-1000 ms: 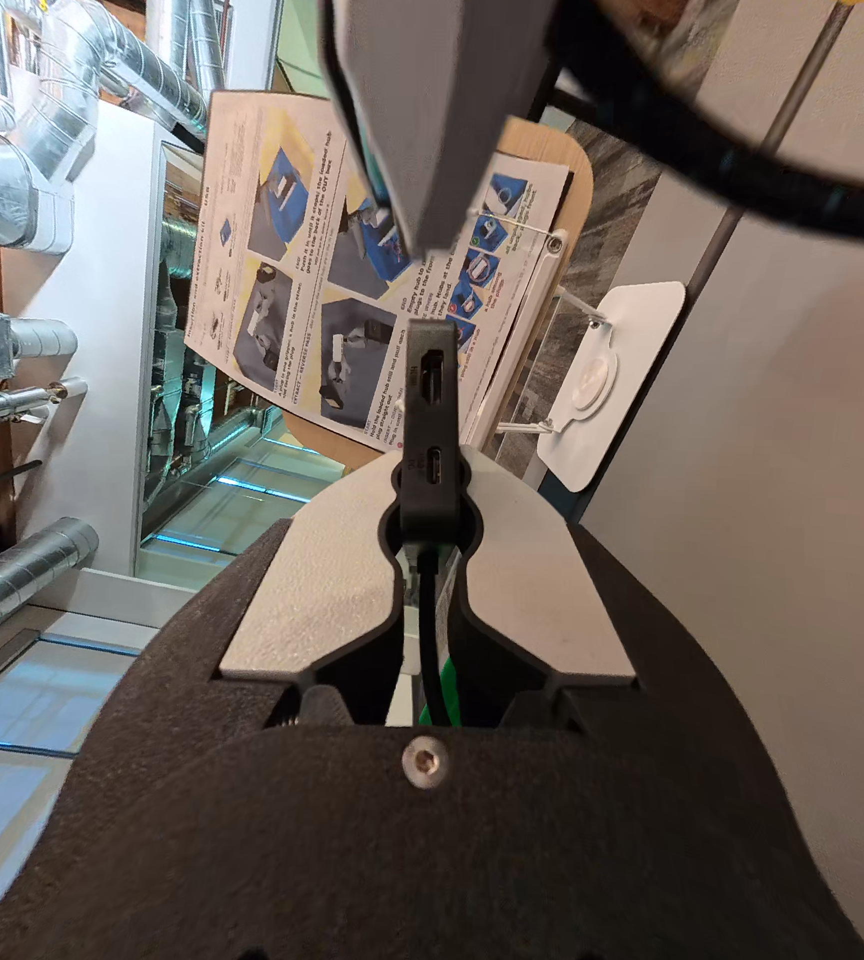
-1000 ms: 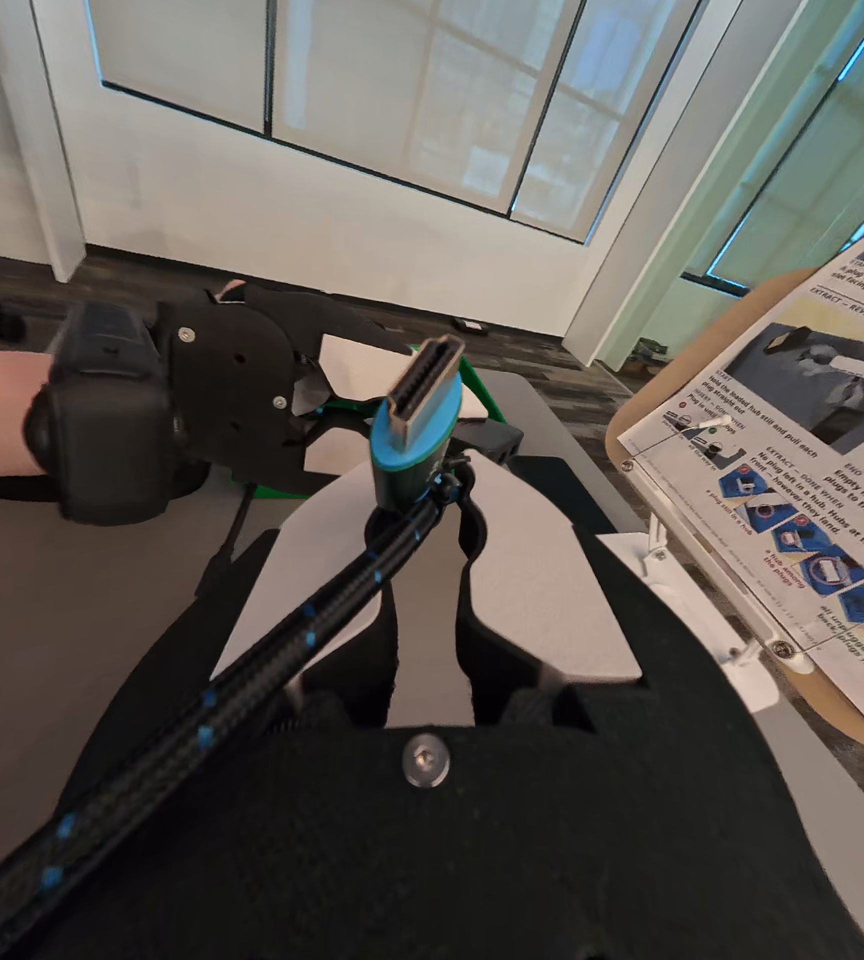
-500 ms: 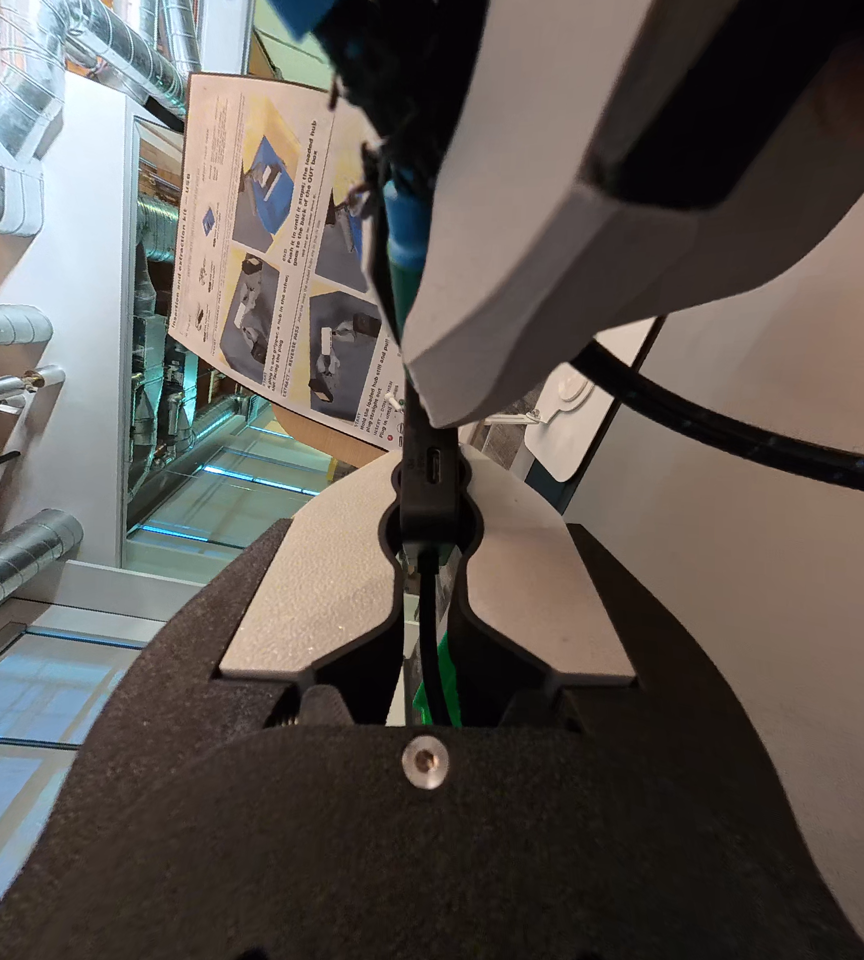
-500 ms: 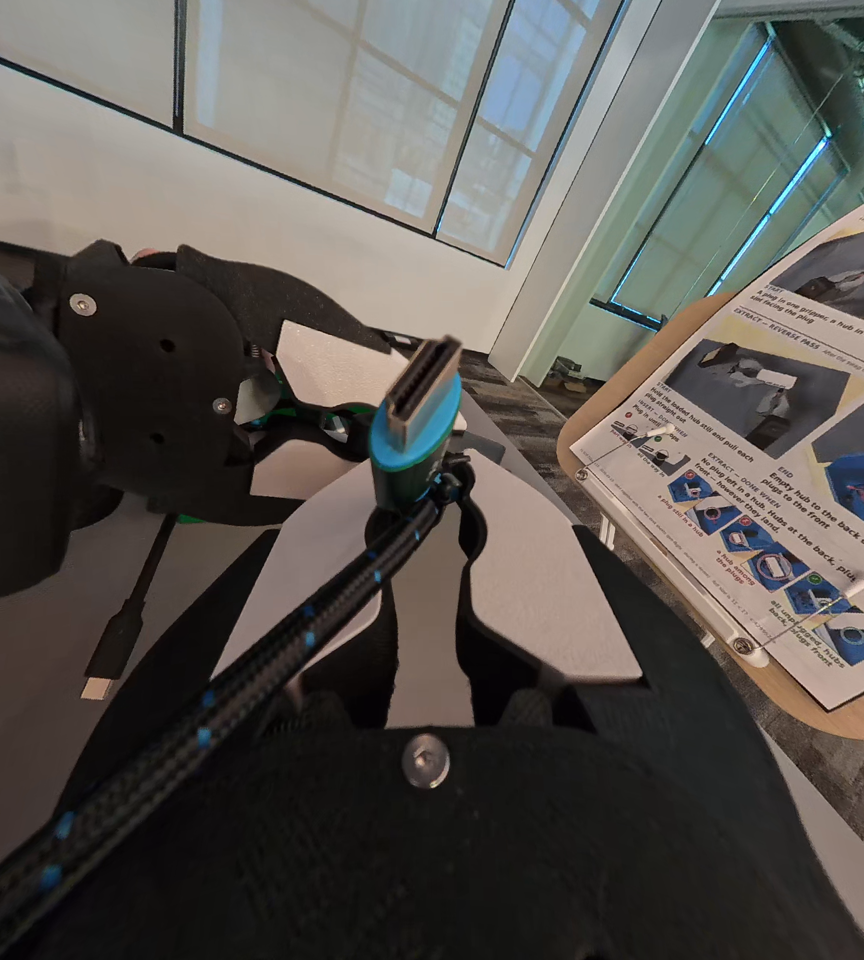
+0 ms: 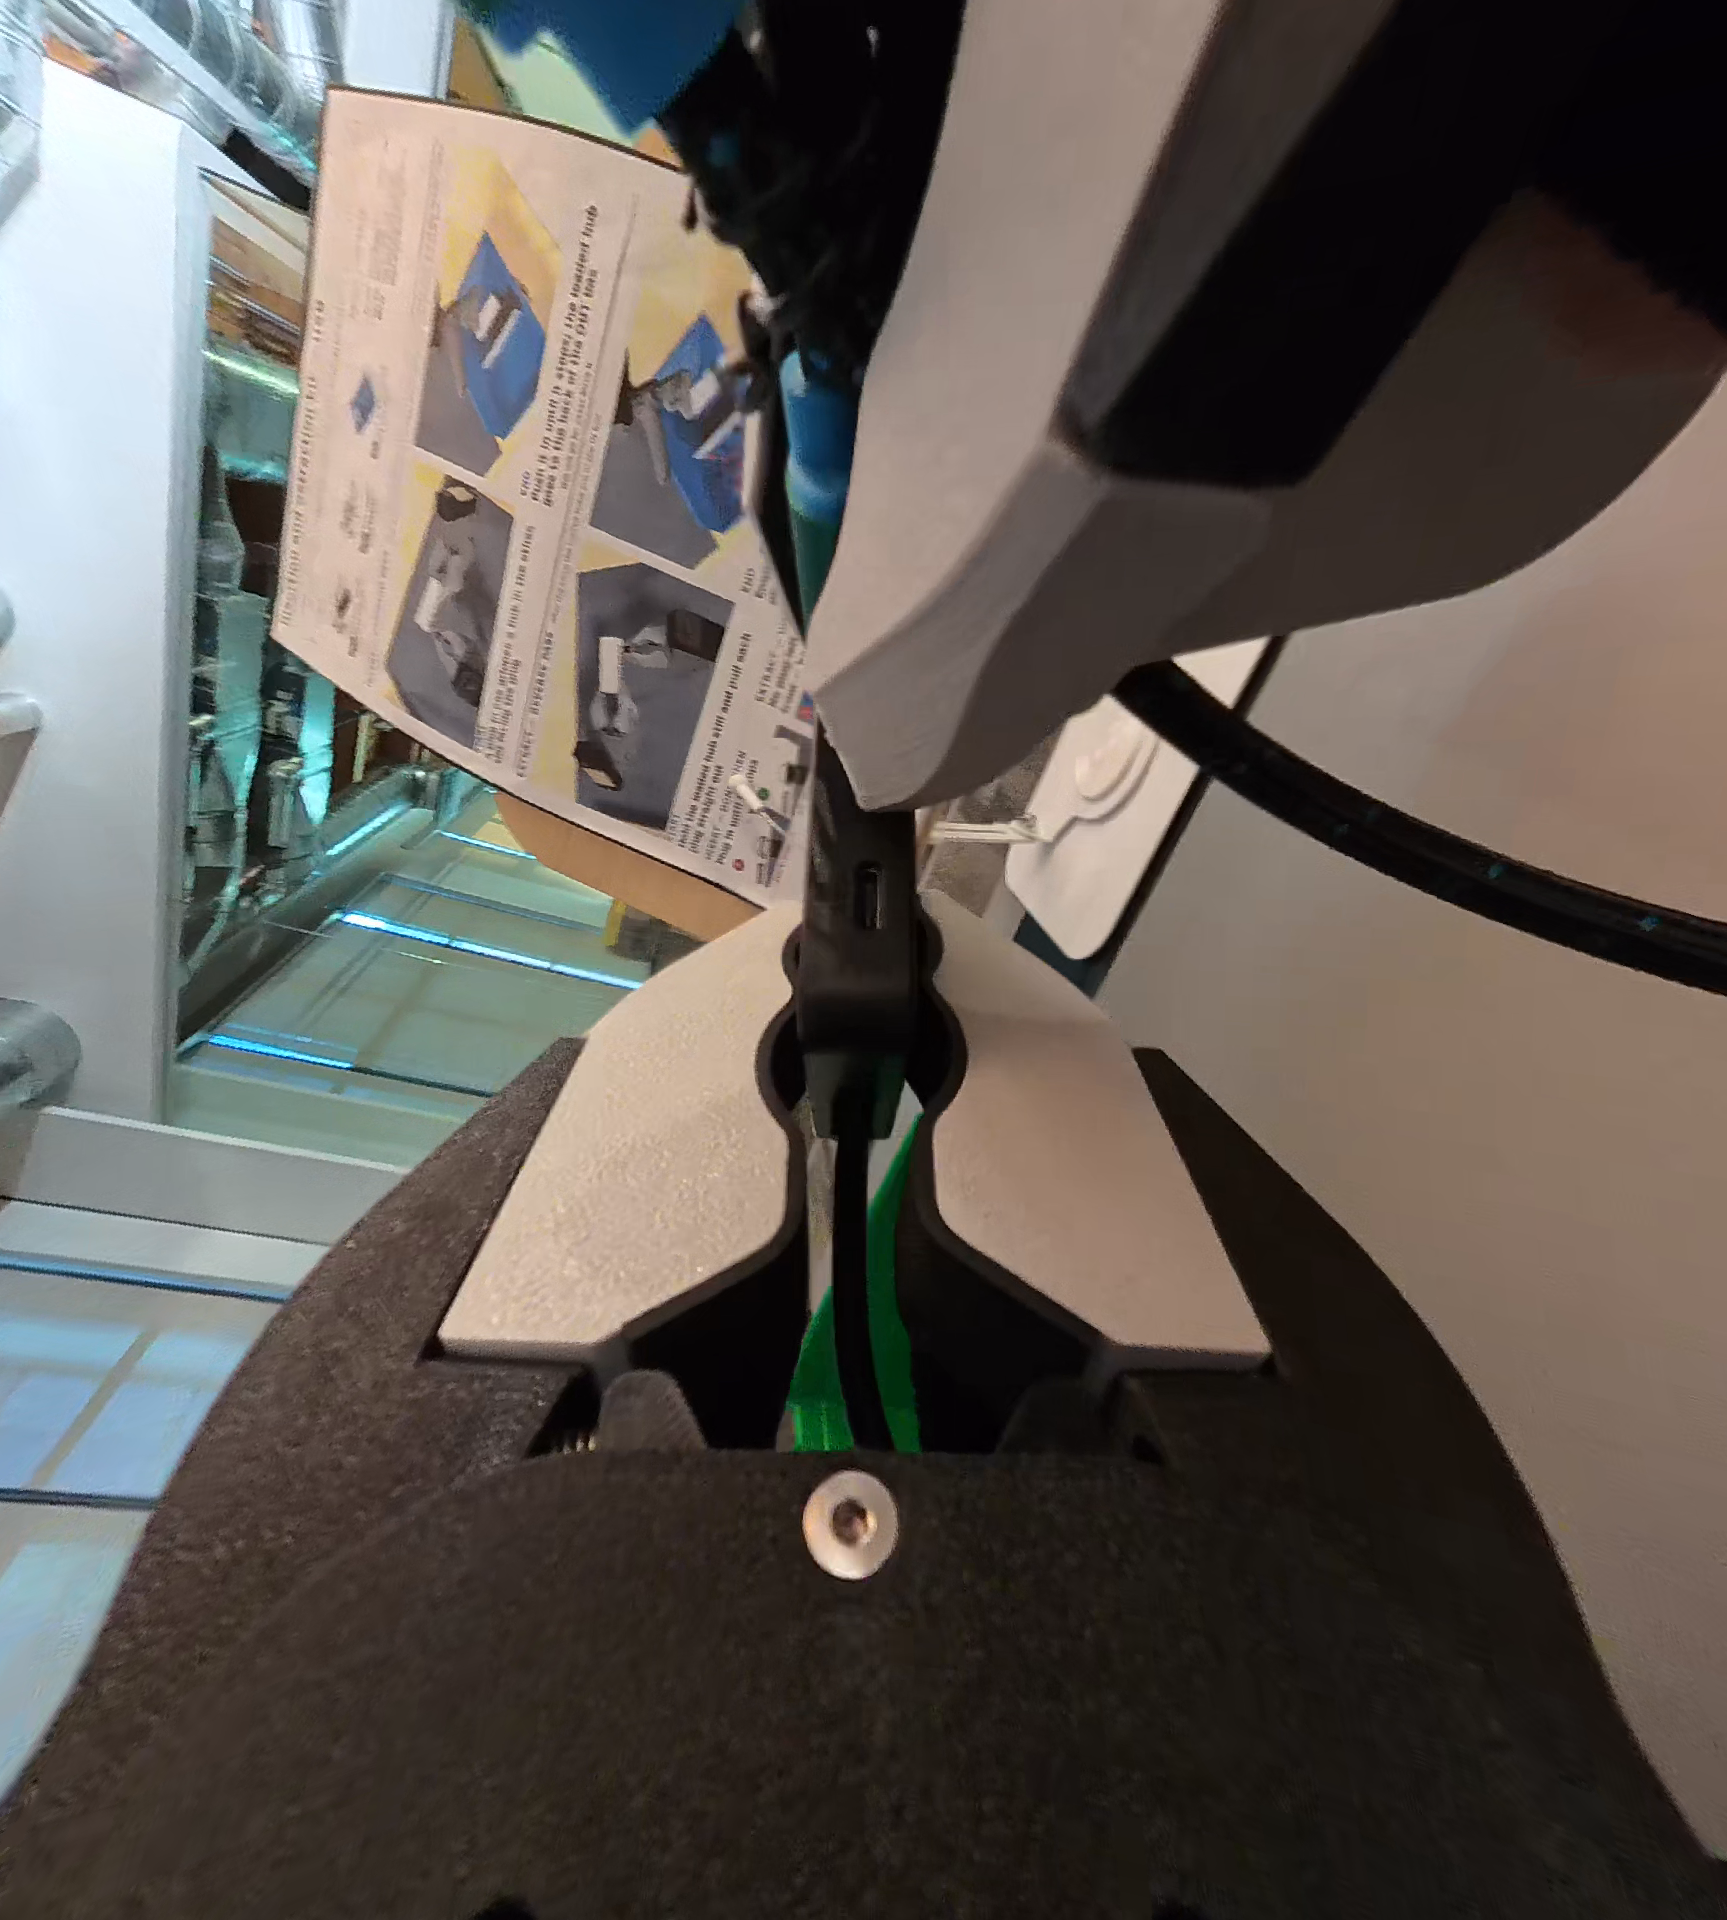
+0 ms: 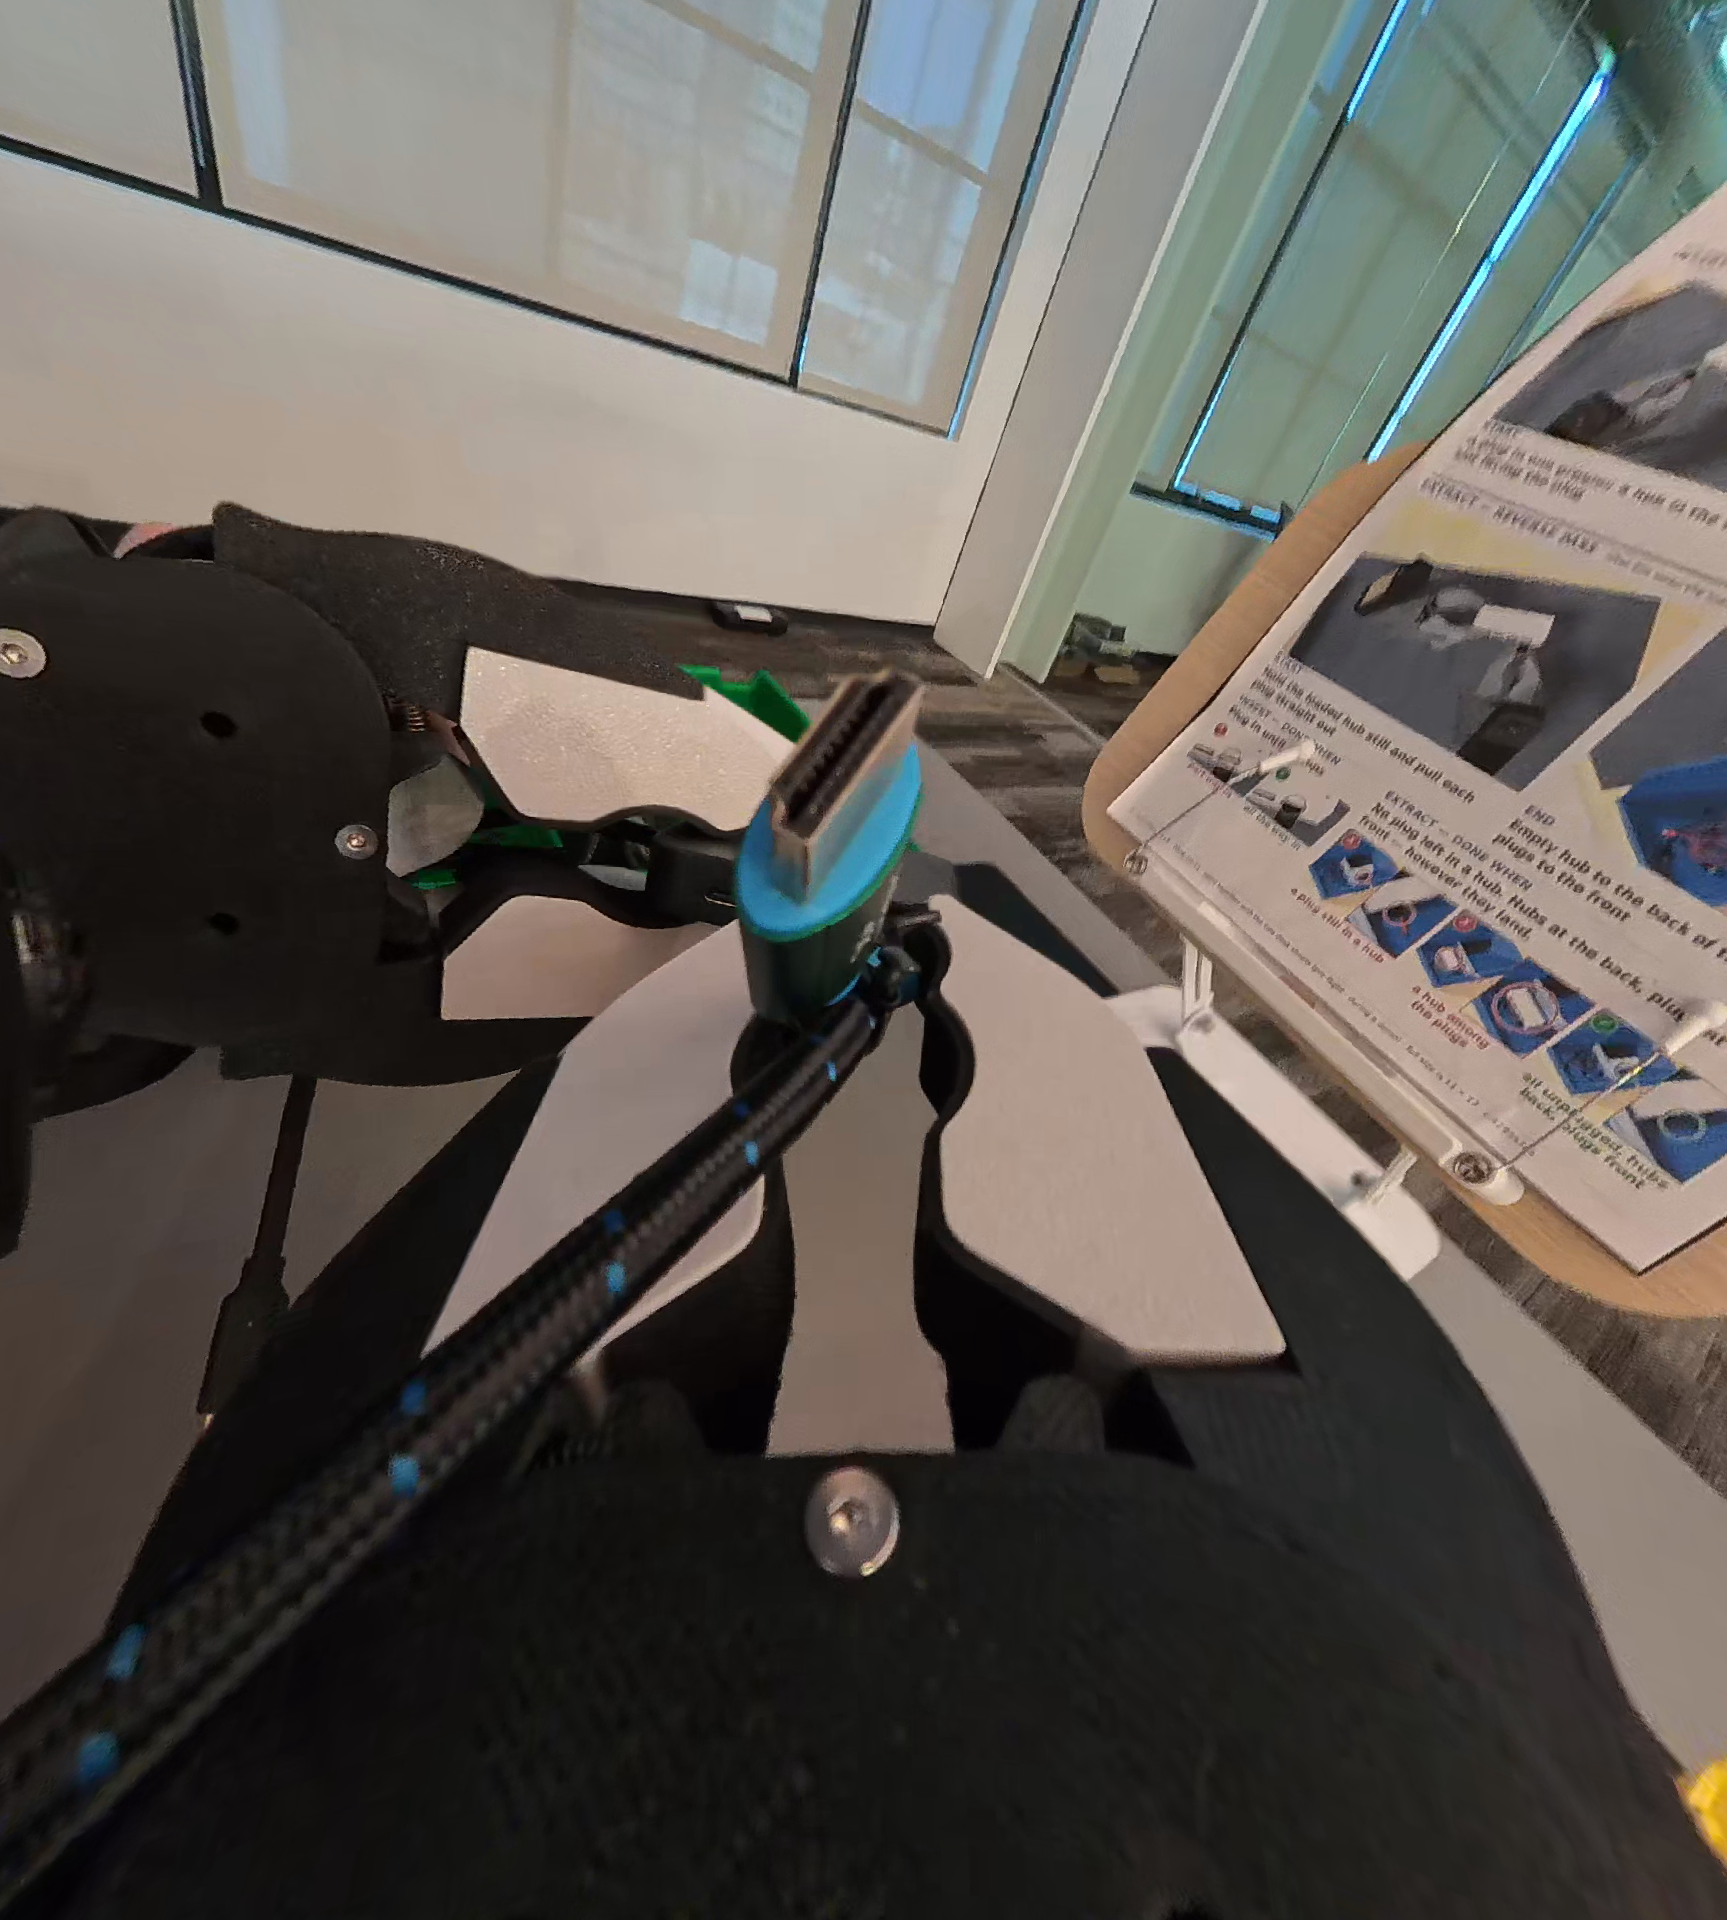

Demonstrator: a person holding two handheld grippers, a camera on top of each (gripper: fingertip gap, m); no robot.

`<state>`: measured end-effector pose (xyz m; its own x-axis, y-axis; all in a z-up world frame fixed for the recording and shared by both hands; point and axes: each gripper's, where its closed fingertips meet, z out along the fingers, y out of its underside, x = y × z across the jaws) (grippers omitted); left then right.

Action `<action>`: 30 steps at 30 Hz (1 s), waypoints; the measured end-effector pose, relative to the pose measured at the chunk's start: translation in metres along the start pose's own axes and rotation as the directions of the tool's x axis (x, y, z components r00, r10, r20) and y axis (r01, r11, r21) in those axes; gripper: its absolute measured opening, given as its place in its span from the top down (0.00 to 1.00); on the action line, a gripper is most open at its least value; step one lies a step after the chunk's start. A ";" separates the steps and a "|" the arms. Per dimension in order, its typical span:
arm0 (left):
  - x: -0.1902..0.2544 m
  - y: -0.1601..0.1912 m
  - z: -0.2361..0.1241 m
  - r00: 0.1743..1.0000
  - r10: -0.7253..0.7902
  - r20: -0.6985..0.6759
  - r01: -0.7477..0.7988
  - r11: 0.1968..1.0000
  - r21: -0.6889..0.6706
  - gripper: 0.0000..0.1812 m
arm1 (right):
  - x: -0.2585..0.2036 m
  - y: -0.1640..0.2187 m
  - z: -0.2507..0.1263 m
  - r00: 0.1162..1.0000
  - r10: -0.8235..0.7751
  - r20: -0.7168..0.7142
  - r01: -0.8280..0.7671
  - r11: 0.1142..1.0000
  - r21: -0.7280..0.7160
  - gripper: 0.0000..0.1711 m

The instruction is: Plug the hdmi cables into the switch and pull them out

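Both your grippers are loaded: the switch in the left, an HDMI plug in the right, brought close together above the grey table [image 6: 59,1299].

Behind them, to your right, an instruction sheet [image 6: 1524,831] leans on a white stand on a round wooden board. Your left gripper [image 5: 854,997] has its jaws pinched on the black switch [image 5: 859,935], which stands on end between the fingertips with a small port facing the camera and a thin black lead running back between the fingers. Your right gripper [image 6: 838,997] has its jaws clamped on the dark body of the HDMI plug [image 6: 828,831], its blue collar and metal tip sticking out free past the fingertips and its braided black-and-blue cable [image 6: 485,1351] trailing back to lower left. In the left wrist view the right gripper's pale finger [image 5: 1098,468] hides the upper part of the switch, the plug showing above that, near the switch but not seated in any port.
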<state>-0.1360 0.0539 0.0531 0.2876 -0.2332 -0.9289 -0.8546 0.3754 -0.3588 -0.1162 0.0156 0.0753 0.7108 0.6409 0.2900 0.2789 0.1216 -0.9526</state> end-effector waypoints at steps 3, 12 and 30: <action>0.008 0.000 0.002 0.998 -0.039 -0.054 0.039 0.999 0.000 0.93 | 0.000 0.005 0.000 0.999 0.045 0.018 -0.044 0.997 -0.059 0.87; 0.014 -0.001 0.003 0.995 -0.071 -0.072 0.070 0.997 -0.015 0.92 | 0.000 0.010 -0.003 0.987 0.146 0.062 -0.138 0.983 -0.120 0.85; 0.005 -0.004 -0.002 0.998 -0.064 -0.024 0.063 0.998 -0.018 0.92 | -0.004 -0.001 -0.006 0.981 0.180 0.068 -0.174 0.981 -0.082 0.85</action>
<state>-0.1322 0.0494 0.0503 0.3309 -0.2783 -0.9017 -0.8421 0.3441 -0.4152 -0.1156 0.0080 0.0754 0.7038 0.7022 0.1070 0.2029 -0.0544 -0.9777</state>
